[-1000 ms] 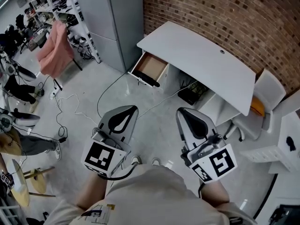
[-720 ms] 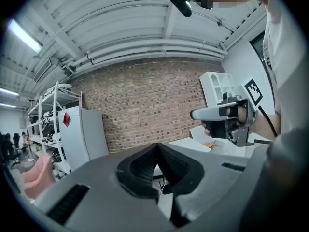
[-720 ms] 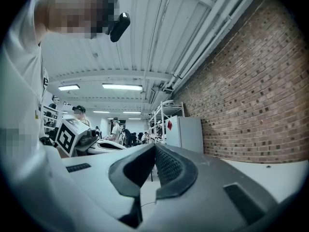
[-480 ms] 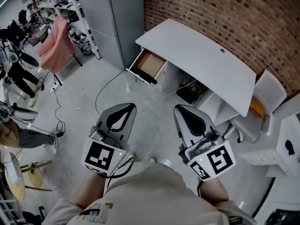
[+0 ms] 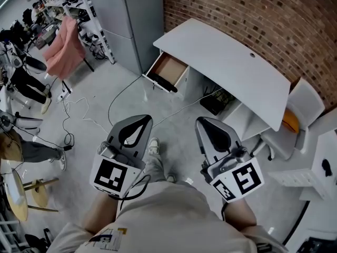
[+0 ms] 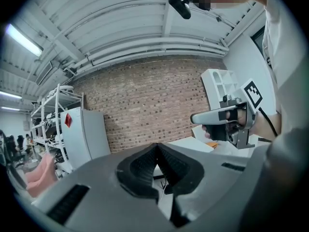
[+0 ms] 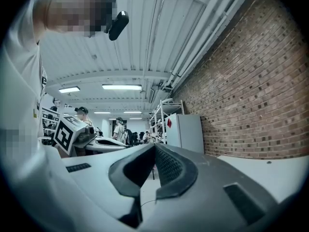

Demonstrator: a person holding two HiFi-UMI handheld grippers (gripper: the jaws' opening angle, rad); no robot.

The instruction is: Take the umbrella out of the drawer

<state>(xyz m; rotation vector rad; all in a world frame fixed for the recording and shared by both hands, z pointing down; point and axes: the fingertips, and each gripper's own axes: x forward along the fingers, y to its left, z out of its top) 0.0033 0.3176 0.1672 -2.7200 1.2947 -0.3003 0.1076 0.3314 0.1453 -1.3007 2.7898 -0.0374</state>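
Umbrella (image 5: 165, 83) – dark long shape lying along front edge of open drawer (image 5: 172, 67), too small for detail. Drawer pulled out at left end of white desk (image 5: 226, 59), set against brick wall (image 5: 253, 9). Both grippers well apart from drawer, held side by side above grey floor (image 5: 100, 88), close to person's torso. Left gripper (image 5: 141, 118) – jaws pressed together, nothing between. Right gripper (image 5: 203, 121) likewise closed at tips, empty. Loose cable (image 5: 118, 96) trailing across floor toward desk.
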